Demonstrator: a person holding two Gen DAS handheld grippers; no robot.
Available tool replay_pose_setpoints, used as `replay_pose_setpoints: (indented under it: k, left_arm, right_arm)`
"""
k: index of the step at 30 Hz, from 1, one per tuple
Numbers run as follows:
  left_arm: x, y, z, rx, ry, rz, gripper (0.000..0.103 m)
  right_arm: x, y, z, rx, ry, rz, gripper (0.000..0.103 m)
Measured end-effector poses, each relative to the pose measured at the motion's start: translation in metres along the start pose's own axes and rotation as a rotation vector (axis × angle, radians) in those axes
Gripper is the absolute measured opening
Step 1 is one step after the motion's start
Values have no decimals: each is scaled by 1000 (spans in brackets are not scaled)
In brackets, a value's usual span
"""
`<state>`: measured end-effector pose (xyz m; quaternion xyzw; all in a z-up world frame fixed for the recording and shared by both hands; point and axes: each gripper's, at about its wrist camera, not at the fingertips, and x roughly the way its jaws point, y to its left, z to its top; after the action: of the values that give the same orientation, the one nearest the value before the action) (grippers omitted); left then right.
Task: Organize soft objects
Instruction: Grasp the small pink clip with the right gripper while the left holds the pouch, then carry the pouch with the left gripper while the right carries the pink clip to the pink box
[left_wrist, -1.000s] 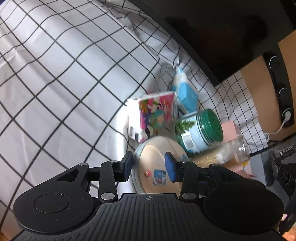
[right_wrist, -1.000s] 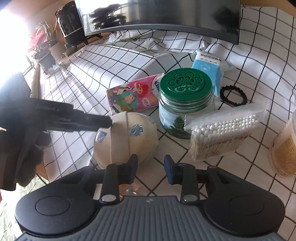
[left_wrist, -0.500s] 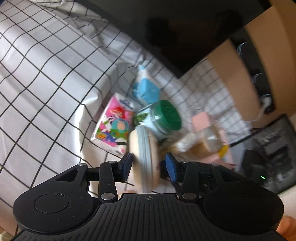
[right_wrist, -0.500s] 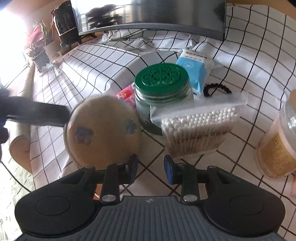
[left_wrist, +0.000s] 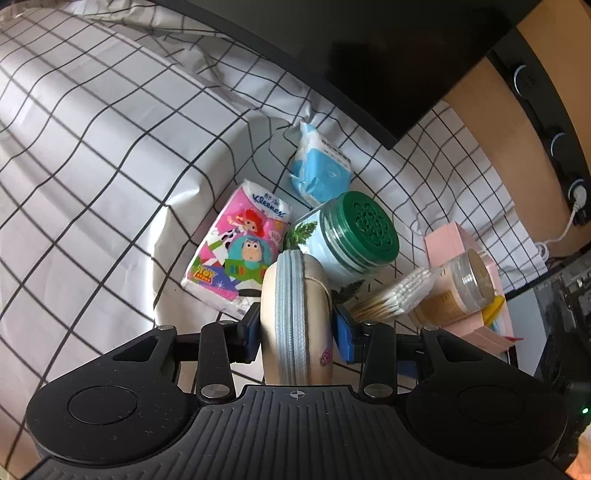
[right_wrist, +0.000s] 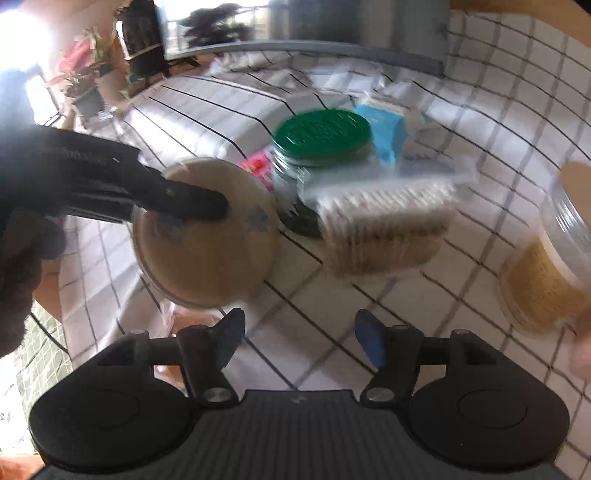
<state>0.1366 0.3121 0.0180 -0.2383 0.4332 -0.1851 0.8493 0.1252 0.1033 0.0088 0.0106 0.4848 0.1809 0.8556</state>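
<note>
Left tool (left_wrist: 295, 332): clamped on round beige zippered pouch (left_wrist: 295, 317), held edge-on above the desk.
Right tool (right_wrist: 297, 341): spread wide, empty.
Nearby: glossy tissue pack (left_wrist: 240, 251), green-lidded jar (left_wrist: 354, 236), cotton swabs (left_wrist: 395, 295).
Desk (left_wrist: 92, 166): grid-checked cloth.

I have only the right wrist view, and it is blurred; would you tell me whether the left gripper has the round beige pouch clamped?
Observer: Yes. The left gripper is shut on the round beige pouch, with one of its blue pads on each flat face.
Operator: Thank you. Which way does its zipper face?
Observer: The grey zipper runs along the edge that faces the left camera.
Operator: And what is the pink thing beside the green-lidded jar?
Observer: A Kleenex tissue pack with a Toy Story print, lying flat on the checked cloth.
</note>
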Motion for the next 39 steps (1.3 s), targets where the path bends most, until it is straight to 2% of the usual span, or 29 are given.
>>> replay_pose_setpoints:
  k: [3, 5, 7, 9, 12, 16, 17, 18, 20, 21, 22, 23, 24, 25, 29, 32, 36, 39]
  left_arm:
    - [-4, 1, -4, -37, -23, 3, 44]
    - [-9, 2, -6, -54, -40, -21, 43]
    - [-20, 2, -7, -61, -72, -36, 43]
    - [-33, 0, -10, -40, -113, -9, 44]
    - [-53, -1, -13, -4, -177, 68, 44]
    - [-80, 11, -16, -18, -240, 128, 44]
    - [-86, 14, -18, -27, -252, 143, 44]
    - [-91, 18, -19, -34, -259, 154, 44]
    - [-101, 26, -22, -56, -273, 175, 44]
    - [-105, 31, -24, -72, -278, 185, 44]
    - [-107, 34, -26, -85, -280, 191, 44]
    - [-110, 38, -29, -101, -283, 198, 44]
    - [-112, 42, -31, -117, -286, 203, 44]
    - [-113, 45, -34, -128, -287, 207, 44]
    - [-116, 54, -43, -153, -279, 216, 44]
    - [-119, 60, -48, -159, -280, 218, 44]
    - [-118, 64, -54, -171, -270, 211, 44]
    - [-117, 65, -55, -173, -269, 206, 44]
  right_arm:
    - [-3, -4, -5, 48, -10, 14, 75]
    - [-3, -7, -5, 78, -3, 40, 83]
    - [-1, -9, -5, 107, 5, 79, 97]
    - [0, -9, -4, 125, 20, 99, 103]
    - [3, -3, 0, 133, 43, 70, 103]
    - [8, 3, 9, 85, 99, 50, 102]
    - [8, 5, 10, 74, 107, 54, 101]
    - [6, 6, 10, 78, 98, 65, 94]
    - [-2, 17, 9, 71, 65, 102, 92]
    - [-6, 27, 9, 42, 50, 107, 87]
    - [-7, 38, 7, 5, 39, 100, 73]
    - [-8, 52, 6, -39, 31, 83, 65]
    - [-7, 63, 4, -75, 29, 74, 48]
    - [-5, 74, 2, -112, 28, 71, 39]
    - [-2, 102, -5, -208, -1, 43, 36]
    - [8, 108, -6, -237, 19, 28, 33]
    - [17, 111, -3, -247, 59, 1, 14]
    - [9, 109, 1, -259, 66, 6, 11]
